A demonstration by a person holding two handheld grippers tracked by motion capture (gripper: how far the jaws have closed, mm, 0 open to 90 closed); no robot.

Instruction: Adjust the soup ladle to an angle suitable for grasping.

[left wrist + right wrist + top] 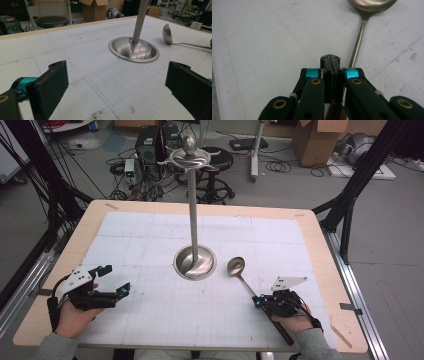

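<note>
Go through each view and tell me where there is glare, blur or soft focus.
High view: evenly lit and fairly sharp, with bright glints on the steel stand and the ladle. Left gripper view: the near jaws are soft, the stand's dish-shaped base mirrors light streaks, the room behind is hazy. Right gripper view: the shut right gripper is crisp, the ladle bowl at the top edge is blurred.

Grey floor (395,245), cardboard boxes (320,140), stool (216,157)
</note>
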